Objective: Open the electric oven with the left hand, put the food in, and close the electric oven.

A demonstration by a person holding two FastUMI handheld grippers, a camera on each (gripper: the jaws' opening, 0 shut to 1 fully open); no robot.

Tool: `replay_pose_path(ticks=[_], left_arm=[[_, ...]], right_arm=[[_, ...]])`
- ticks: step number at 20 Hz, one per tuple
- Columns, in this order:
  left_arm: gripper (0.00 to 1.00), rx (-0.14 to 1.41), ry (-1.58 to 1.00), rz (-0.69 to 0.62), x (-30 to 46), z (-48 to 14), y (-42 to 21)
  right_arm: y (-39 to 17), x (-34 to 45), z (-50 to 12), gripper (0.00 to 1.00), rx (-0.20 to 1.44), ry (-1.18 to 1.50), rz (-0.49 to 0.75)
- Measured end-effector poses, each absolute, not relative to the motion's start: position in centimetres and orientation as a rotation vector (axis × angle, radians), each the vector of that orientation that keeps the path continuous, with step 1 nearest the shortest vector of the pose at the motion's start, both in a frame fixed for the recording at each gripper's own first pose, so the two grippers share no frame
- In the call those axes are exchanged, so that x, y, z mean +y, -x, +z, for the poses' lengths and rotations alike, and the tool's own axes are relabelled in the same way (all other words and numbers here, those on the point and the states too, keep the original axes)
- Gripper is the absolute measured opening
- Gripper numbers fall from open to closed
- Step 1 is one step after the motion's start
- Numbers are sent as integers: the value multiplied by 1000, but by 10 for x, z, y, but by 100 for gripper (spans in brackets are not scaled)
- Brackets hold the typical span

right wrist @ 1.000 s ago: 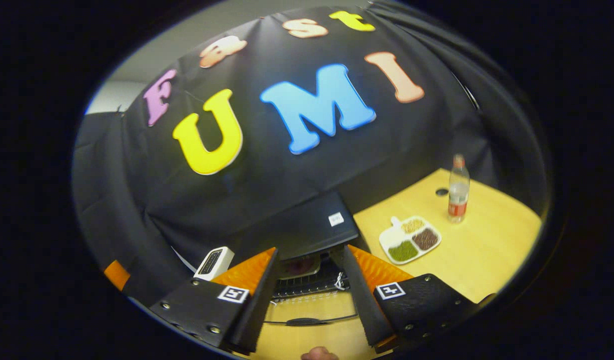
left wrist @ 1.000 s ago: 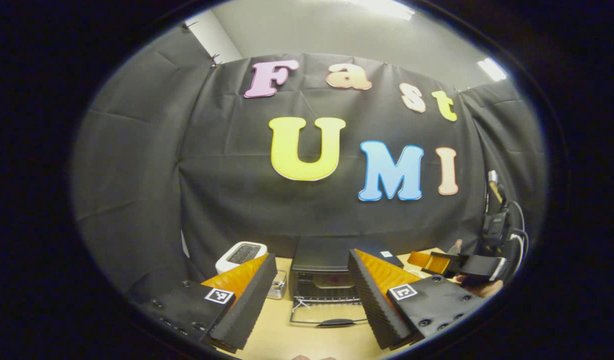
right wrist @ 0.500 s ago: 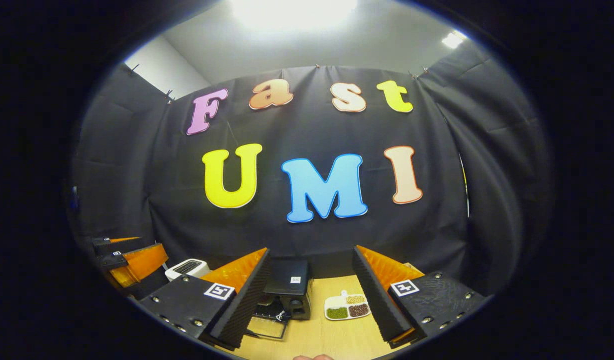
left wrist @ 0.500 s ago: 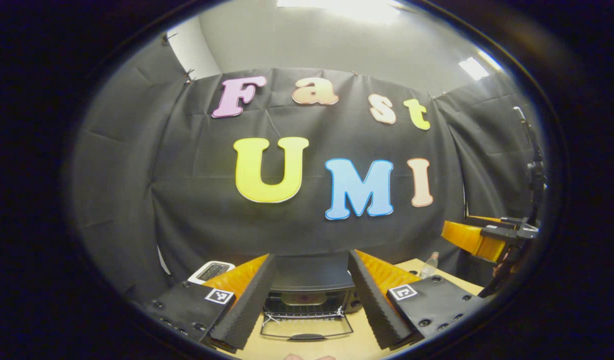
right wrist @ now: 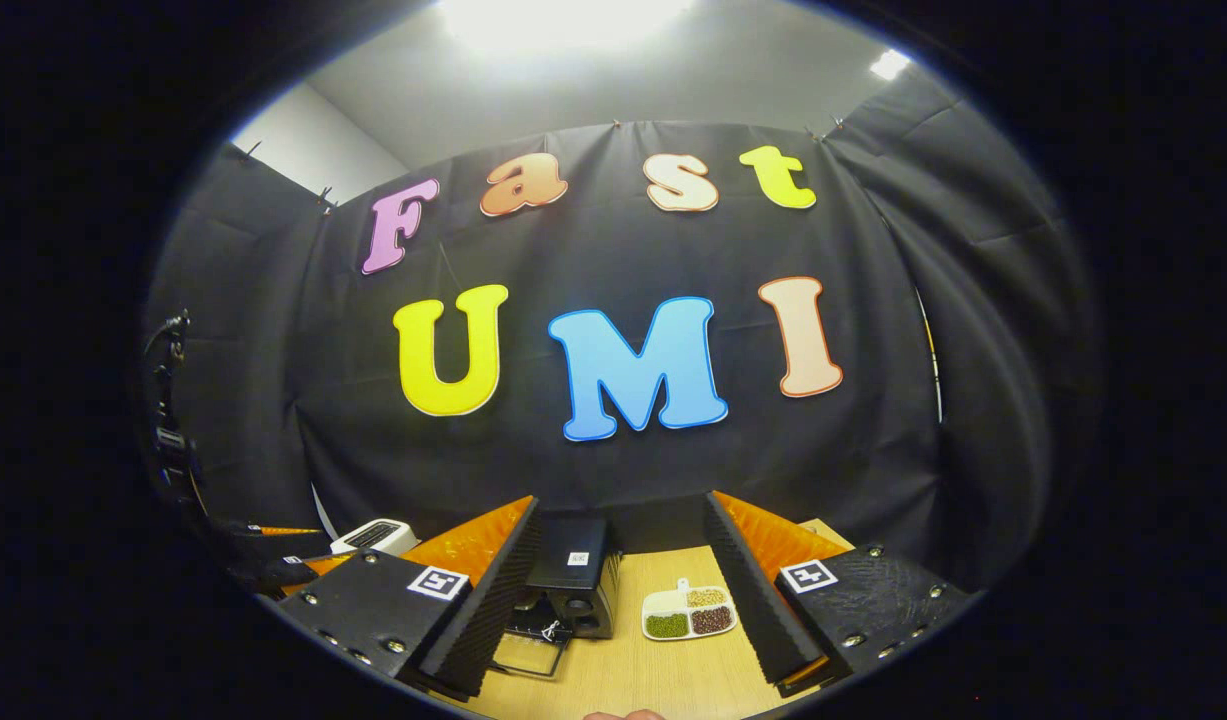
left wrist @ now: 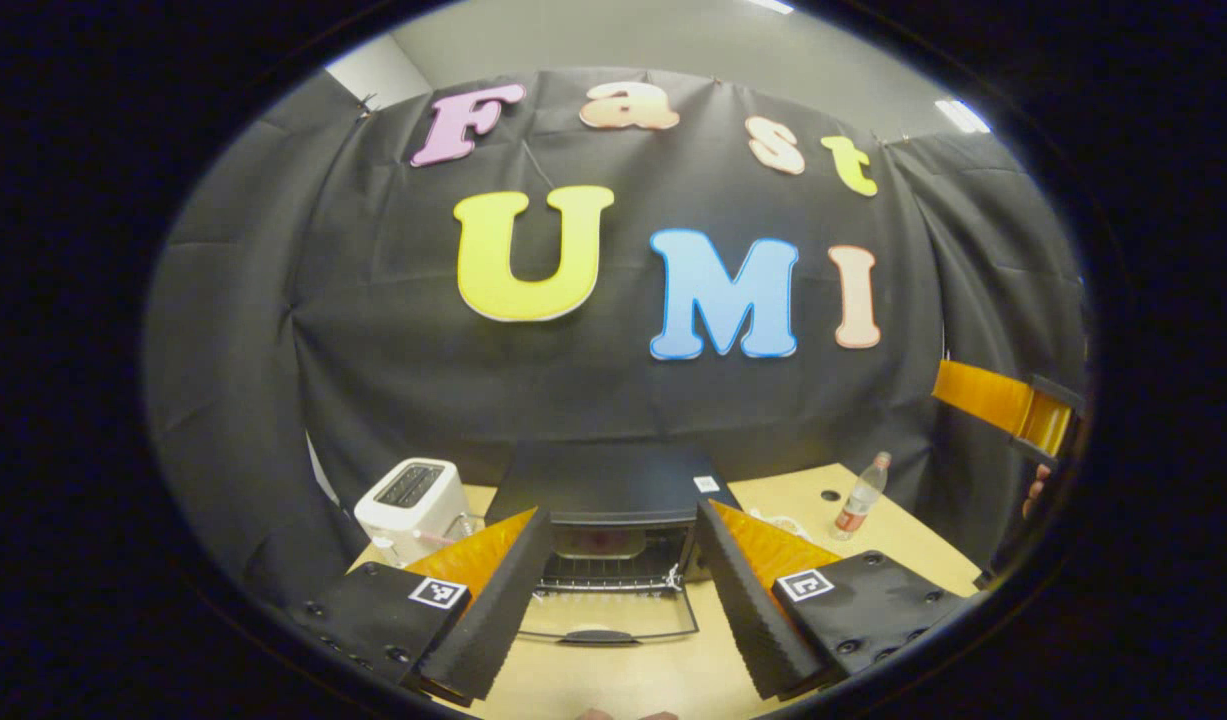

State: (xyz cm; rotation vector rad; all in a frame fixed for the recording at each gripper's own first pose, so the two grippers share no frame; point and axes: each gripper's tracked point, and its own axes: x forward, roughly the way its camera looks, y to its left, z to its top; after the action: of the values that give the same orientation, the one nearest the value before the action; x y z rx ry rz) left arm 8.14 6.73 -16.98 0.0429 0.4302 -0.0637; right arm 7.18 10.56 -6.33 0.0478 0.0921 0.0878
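The bench (left wrist: 913, 540) is seen across the lower part of both views. On it, at lower centre of the left gripper view, the electric oven (left wrist: 613, 490) stands with its glass door (left wrist: 608, 618) dropped flat toward the camera and the wire rack (left wrist: 605, 578) exposed. A pale dish with something reddish, taken to be the food (left wrist: 598, 541), appears to sit inside the cavity already, though it is too small to be made out surely. So the closing of the door is judged to be the step in hand.

A white toaster (left wrist: 410, 493) is seen at lower left of that view, just beside the oven, and a bottle (left wrist: 861, 497) at lower right, well apart from it. In the right gripper view a divided tray of grains (right wrist: 688, 613) lies at lower centre.

The left gripper (left wrist: 613, 590) is held back from the door, its jaws wide and empty, the door handle (left wrist: 597, 636) framed between them. The right gripper (right wrist: 618, 600) is likewise spread wide and holds nothing.

For a clean close, the handle is best approached from below at its middle, and the door swung up along its hinge arc, not pushed straight in, so that the oven is not shoved back on the bench.
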Motion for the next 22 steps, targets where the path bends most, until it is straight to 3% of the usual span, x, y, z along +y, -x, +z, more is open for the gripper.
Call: replay_pose_path(ticks=[1, 9, 10, 11, 12, 13, 22], left_arm=[[97, 498, -44, -66, 67, -188, -79], [100, 944, -141, -43, 84, -322, -55], [92, 987, -146, -40, 86, -334, -53], [100, 1026, -138, -38, 88, -346, -51], [97, 1075, -119, -43, 85, -359, -46], [100, 1122, -104, -39, 85, -370, -40], [98, 1388, -84, -39, 104, -464, -38]], right_arm=[[-73, 103, -65, 98, 100, -51, 83], [-80, 70, -83, 98, 155, -61, 41], [-81, 65, -88, 98, 165, -67, 36], [-82, 61, -91, 98, 177, -72, 29], [-83, 58, -94, 98, 186, -74, 21], [-84, 53, -96, 98, 192, -76, 12], [-93, 36, -114, 98, 235, -81, -47]])
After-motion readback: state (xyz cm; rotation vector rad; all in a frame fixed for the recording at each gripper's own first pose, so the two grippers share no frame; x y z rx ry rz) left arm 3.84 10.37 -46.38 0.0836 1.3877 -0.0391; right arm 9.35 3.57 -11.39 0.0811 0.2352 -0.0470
